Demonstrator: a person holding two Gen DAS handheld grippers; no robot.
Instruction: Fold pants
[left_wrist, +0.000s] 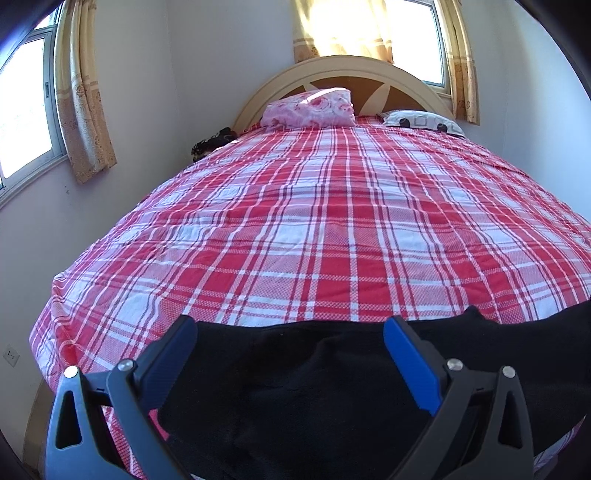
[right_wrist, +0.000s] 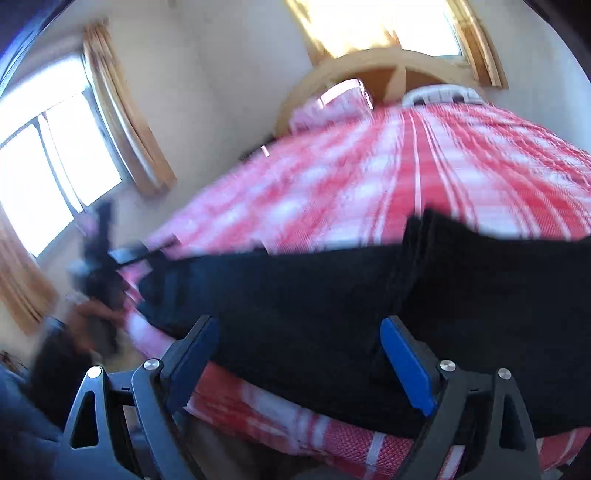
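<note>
1. One bed (left_wrist: 332, 229) fills the room, dressed in a red-and-white plaid sheet, its curved headboard (left_wrist: 343, 79) against the far wall under a sunlit window.
2. One pair of black pants (left_wrist: 303, 398) lies along the foot edge of the bed, stretched lengthwise from the left corner toward the right; in the right wrist view a doubled layer stands up as a fold line toward the right end, so I judge the first fold already made.
3. Two pillows sit at the head edge: a pink floral one (left_wrist: 310, 109) on the left, a white one with dark shapes (left_wrist: 421, 122) on the right.
4. Two grippers are at work. The left gripper (left_wrist: 291, 328) hovers over the left end of the pants, jaws spread wide, pinching nothing.
5. The right gripper (right_wrist: 299, 330) also stands spread wide over the middle of the pants, its pads clear of the cloth; this view is smeared by motion.
6. To do this step well, I would have each gripper come down on one end's edge, catch every layer at once, lift just clear of the sheet, and carry that end over so the edges meet squarely.
7. Loose layers left out of a pinch would likely sag and skew the fold.
</note>
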